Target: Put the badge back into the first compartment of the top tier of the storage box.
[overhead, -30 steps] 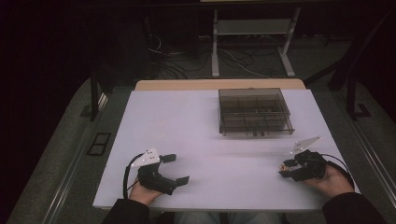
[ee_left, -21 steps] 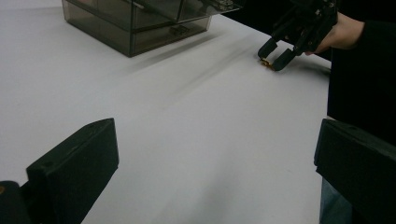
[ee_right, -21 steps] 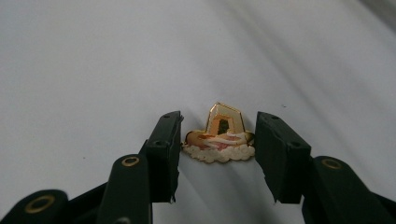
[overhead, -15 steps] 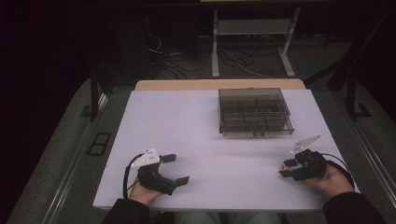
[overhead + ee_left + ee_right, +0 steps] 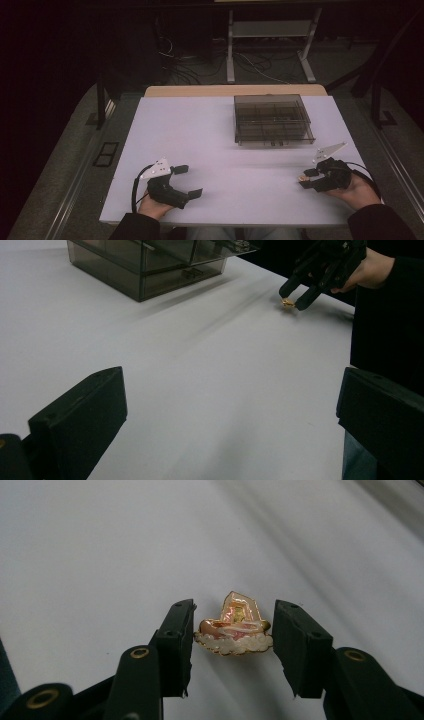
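On the white table (image 5: 225, 150), the right gripper (image 5: 306, 178) rests low at the near right, held in the person's right hand (image 5: 357, 190), with its jaws parted a little wider than the small gold-edged pin (image 5: 234, 626) that lies flat on the table between them. In the right gripper view the pin, pinkish with a pale scalloped lower edge, sits between the two black pads (image 5: 177, 640); its left end is just beside or touching the left pad, and a thin gap shows at the right pad, so the jaws bracket it without clamping it. Nothing else lies between or beside those jaws; bare table runs ahead of them. The left gripper (image 5: 189, 181) sits at the near left in the left hand (image 5: 152, 205), its jaws spread wide and holding nothing, with only bare table between them. Looking along those jaws in the left gripper view, the right gripper (image 5: 300, 292) and the pin (image 5: 287, 302) at its tips lie far ahead to the right, with open table in between. A smoky transparent compartment box (image 5: 272, 120) stands well beyond both sets of jaws, ahead and to the left in the left gripper view (image 5: 150, 265), apart from both grippers. Whether its compartments hold anything cannot be told.
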